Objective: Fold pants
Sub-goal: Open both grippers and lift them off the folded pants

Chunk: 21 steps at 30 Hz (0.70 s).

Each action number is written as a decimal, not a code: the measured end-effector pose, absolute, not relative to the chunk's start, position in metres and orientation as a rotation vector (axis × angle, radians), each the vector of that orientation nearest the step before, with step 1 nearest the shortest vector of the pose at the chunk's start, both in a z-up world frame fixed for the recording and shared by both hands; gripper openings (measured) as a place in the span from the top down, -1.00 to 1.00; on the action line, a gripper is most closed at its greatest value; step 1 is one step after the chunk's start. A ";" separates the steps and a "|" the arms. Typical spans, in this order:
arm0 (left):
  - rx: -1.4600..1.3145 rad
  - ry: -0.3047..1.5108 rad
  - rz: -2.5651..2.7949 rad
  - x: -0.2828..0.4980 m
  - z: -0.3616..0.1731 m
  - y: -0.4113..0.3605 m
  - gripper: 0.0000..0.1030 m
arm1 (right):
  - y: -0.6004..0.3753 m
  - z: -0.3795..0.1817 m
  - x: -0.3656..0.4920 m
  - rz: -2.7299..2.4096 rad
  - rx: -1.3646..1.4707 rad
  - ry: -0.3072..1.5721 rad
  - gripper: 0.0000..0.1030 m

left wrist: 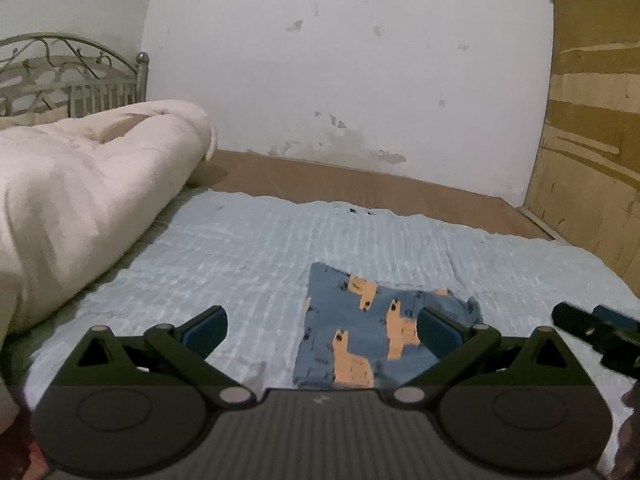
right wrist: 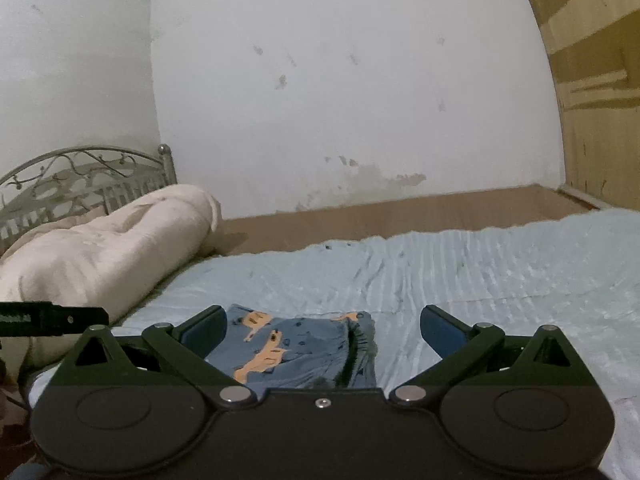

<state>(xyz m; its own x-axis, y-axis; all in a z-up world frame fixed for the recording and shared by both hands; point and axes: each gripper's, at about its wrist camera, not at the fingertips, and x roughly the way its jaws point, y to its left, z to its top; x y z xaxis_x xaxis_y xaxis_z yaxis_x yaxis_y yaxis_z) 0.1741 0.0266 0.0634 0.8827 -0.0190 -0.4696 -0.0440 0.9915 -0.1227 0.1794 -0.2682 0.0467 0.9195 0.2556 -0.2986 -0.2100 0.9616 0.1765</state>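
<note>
**Fold Complete: Release Stage**

The pants [left wrist: 360,332] lie folded into a compact stack on the bedsheet [left wrist: 224,248]. The left gripper [left wrist: 322,328] and right gripper [right wrist: 322,330] stand wide apart, holding nothing. Next move, if needed: flatten the raised waistband edge.

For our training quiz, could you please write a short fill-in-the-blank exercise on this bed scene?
1. The folded pants lie on a light ____ bed cover.
2. The animal shapes printed on the pants are ____.
3. The fingers of the left gripper and right gripper are ____, holding nothing.
4. The rolled cream comforter lies in front of a ____ headboard.

Missing words: blue; orange; open; metal
</note>
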 end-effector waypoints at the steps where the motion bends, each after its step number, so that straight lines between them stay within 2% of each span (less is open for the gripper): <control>1: -0.125 0.491 0.016 0.169 0.062 0.026 -0.99 | -0.267 0.048 0.173 0.239 0.136 0.318 -0.99; 21: -0.037 0.499 0.070 0.092 0.034 0.024 -0.99 | -0.255 0.036 0.077 0.228 0.058 0.286 -0.99</control>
<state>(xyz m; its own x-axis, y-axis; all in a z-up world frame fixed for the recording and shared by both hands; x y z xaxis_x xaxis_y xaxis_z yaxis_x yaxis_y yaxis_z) 0.0920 0.0244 0.0337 0.8755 0.0580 -0.4797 -0.0760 0.9969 -0.0180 0.0775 -0.2545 0.0358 0.9338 0.2310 -0.2733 -0.2146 0.9727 0.0888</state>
